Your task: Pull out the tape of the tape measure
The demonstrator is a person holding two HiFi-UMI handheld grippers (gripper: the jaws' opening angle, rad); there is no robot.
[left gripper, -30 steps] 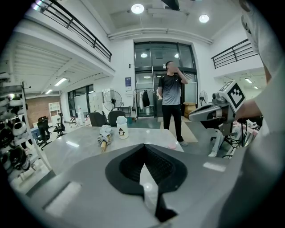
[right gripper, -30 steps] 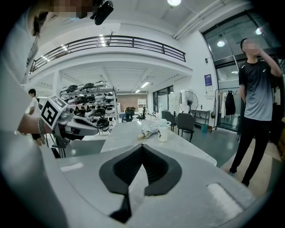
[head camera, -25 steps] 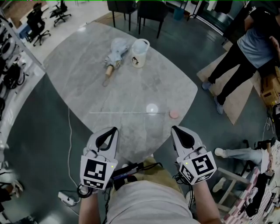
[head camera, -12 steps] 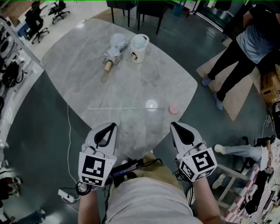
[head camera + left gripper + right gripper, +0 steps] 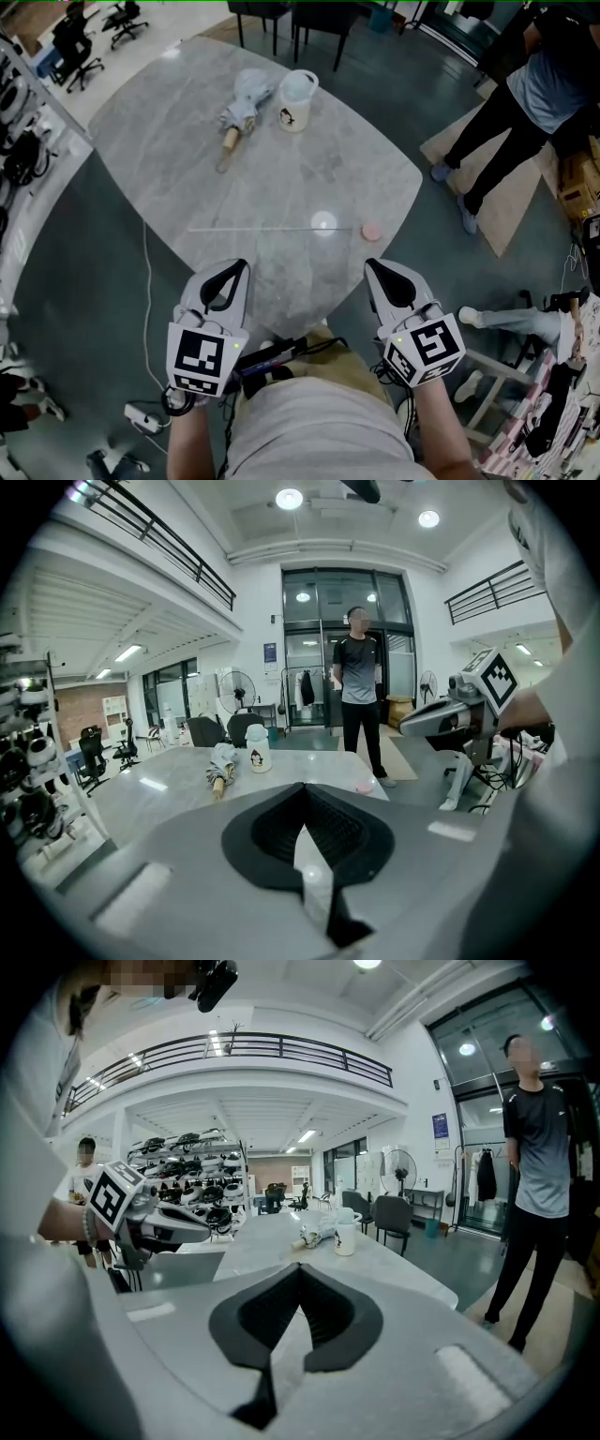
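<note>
A small pink round tape measure [image 5: 372, 231] lies near the right edge of the grey marble table [image 5: 169, 159]. Its thin tape [image 5: 253, 228] lies drawn out to the left across the tabletop. Both grippers hover over the table's near edge, short of the tape and touching nothing. My left gripper [image 5: 241, 266] is shut and empty; in the left gripper view its jaws [image 5: 302, 789] meet, with the pink case [image 5: 364, 787] beyond. My right gripper [image 5: 371, 266] is likewise shut and empty, its jaws [image 5: 300, 1267] pressed together.
A folded pale umbrella [image 5: 240, 108] and a white bottle [image 5: 294, 101] lie at the table's far side. A person [image 5: 525, 112] stands on the floor to the right. Chairs [image 5: 291, 23] stand behind the table; cables and a power strip [image 5: 142, 427] lie on the floor at left.
The head view has shifted slightly, so the table sits a little higher in frame. Both grippers stay shut at the near edge; the tape measure has not moved.
</note>
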